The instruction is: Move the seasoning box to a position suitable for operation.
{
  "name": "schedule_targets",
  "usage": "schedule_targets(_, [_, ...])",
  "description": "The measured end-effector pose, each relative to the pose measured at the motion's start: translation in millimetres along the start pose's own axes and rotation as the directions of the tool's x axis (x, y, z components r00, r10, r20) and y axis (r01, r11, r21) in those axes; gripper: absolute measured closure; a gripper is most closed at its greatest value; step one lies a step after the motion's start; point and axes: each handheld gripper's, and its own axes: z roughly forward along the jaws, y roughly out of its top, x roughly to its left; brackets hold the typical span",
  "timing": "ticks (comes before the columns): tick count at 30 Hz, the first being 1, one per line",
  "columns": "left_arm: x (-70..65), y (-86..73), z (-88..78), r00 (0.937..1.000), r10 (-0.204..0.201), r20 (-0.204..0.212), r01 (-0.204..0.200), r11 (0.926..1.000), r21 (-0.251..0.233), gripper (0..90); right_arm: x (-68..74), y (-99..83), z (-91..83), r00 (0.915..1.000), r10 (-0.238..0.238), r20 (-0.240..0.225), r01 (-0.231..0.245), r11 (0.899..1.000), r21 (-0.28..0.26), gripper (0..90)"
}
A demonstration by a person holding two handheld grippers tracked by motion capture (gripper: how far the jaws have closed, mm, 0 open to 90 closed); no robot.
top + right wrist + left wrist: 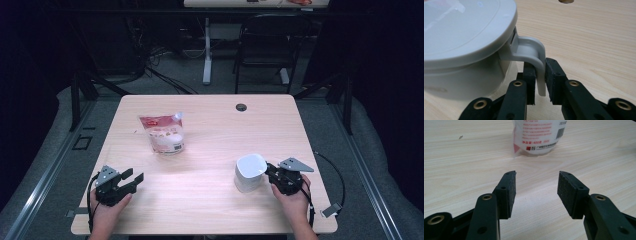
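Now our right claw pinches the white jug's handle, left claw wide; next, lift it steadily.

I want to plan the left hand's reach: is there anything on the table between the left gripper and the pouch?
Nothing visible stands in the way. The left gripper is open, with bare table between its fingers and the pouch ahead. The white container sits far to the side, its handle between the right gripper's fingers.
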Motion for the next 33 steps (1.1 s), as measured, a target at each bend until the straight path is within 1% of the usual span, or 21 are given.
schedule_targets(2, [-0.1, 0.0, 0.3, 1.0000, 0.000, 0.000, 0.000, 1.0000, 0.000, 49.2, -1.5, 0.9, 2.2, 1.0000, 0.002, 0.000, -0.002, 1.000, -0.002, 79.7])
schedule_targets(5, [-0.6, 0.1, 0.8, 1.0000, 0.000, 0.003, 0.000, 1.0000, 0.006, 49.2, -0.1, 2.6, 3.3, 0.9991, -0.040, 0.012, 0.040, 0.999, 0.006, 80.6])
schedule_targets(6, [-0.9, 0.2, 0.8, 1.0000, 0.000, 0.000, 0.000, 1.0000, 0.009, 49.2, 0.4, 2.5, 3.0, 0.9989, -0.045, 0.013, 0.045, 0.999, 0.006, 80.7])
schedule_targets(8, [-1.2, 0.2, 1.4, 1.0000, 0.001, 0.002, -0.001, 0.9999, 0.011, 49.2, 1.1, 2.4, 2.9, 0.9989, -0.046, 0.006, 0.046, 0.999, 0.005, 80.8])
schedule_targets(15, [-3.6, 0.7, 3.1, 1.0000, 0.005, 0.008, -0.005, 0.9999, 0.012, 49.3, 8.5, 1.7, 1.6, 0.9970, -0.076, -0.017, 0.076, 0.997, 0.013, 81.0])
schedule_targets(16, [-3.8, 0.8, 3.2, 0.9999, 0.006, 0.009, -0.006, 0.9999, 0.013, 49.3, 10.0, 1.2, 2.0, 0.9970, -0.074, -0.024, 0.074, 0.997, 0.005, 81.0])
schedule_targets(20, [-4.7, 1.0, 3.4, 0.9999, 0.008, 0.011, -0.008, 0.9999, 0.006, 49.3, 17.1, 0.5, 1.2, 0.9955, -0.083, -0.046, 0.083, 0.997, 0.007, 80.9])
schedule_targets(21, [-4.9, 1.1, 3.5, 0.9999, 0.009, 0.011, -0.009, 0.9999, 0.006, 49.3, 19.2, 0.5, 0.6, 0.9945, -0.091, -0.051, 0.092, 0.996, 0.014, 80.9])
schedule_targets(27, [-5.2, 1.2, 3.2, 0.9998, 0.012, 0.013, -0.012, 0.9999, 0.006, 49.3, 31.9, -0.6, -1.1, 0.9913, -0.110, -0.072, 0.112, 0.994, 0.018, 80.9])
schedule_targets(31, [-5.4, 1.3, 2.4, 0.9998, 0.013, 0.016, -0.013, 0.9999, 0.004, 49.3, 37.6, -1.5, -3.0, 0.9912, -0.111, -0.071, 0.113, 0.993, 0.025, 80.8])
schedule_targets(32, [-5.4, 1.4, 2.2, 0.9998, 0.013, 0.016, -0.013, 0.9999, 0.005, 49.3, 39.3, -1.9, -3.0, 0.9926, -0.104, -0.063, 0.105, 0.994, 0.020, 80.7])
schedule_targets(33, [-5.3, 1.4, 2.2, 0.9998, 0.013, 0.016, -0.013, 0.9999, 0.004, 49.3, 39.9, -1.6, -4.1, 0.9935, -0.097, -0.059, 0.099, 0.995, 0.029, 80.5])
